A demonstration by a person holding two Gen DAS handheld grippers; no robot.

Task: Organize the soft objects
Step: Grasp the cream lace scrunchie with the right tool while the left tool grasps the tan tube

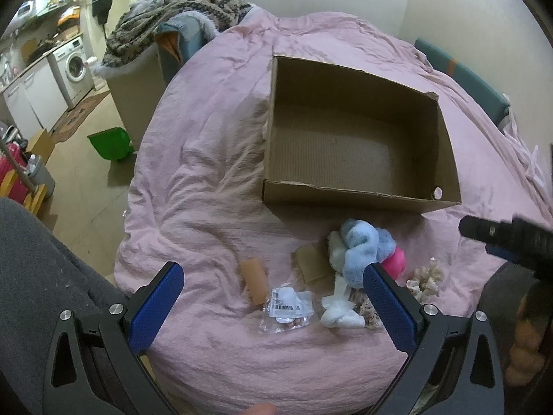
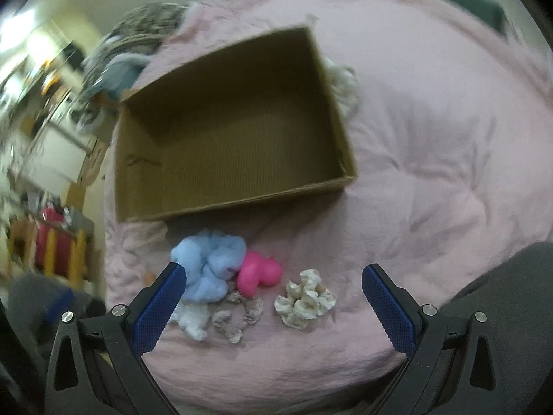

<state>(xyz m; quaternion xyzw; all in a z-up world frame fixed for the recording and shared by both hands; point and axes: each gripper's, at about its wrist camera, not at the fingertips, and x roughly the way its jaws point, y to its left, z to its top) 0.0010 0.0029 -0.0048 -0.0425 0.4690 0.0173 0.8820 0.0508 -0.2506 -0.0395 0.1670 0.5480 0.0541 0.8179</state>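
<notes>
An empty cardboard box [image 1: 356,145] [image 2: 224,131] sits on a pink bedspread [image 1: 207,180] [image 2: 432,159]. In front of it lies a heap of soft things: a light blue fluffy cloth [image 1: 359,245] [image 2: 207,263], a pink squishy toy [image 1: 394,259] [image 2: 257,271], a cream scrunchie [image 1: 427,278] [image 2: 306,299], a beige lace scrunchie [image 2: 236,314] and a white cloth [image 1: 340,307] [image 2: 191,320]. My left gripper [image 1: 273,276] hovers open over the near items. My right gripper [image 2: 273,278] is open above the heap, holding nothing.
A tan roll [image 1: 255,280], a clear packet with labels [image 1: 287,307] and a cardboard scrap [image 1: 311,261] lie near the heap. A striped blanket [image 1: 172,17] is piled at the bed's far left. Beyond the bed's left edge are a green bin [image 1: 109,145] and a washing machine [image 1: 72,65].
</notes>
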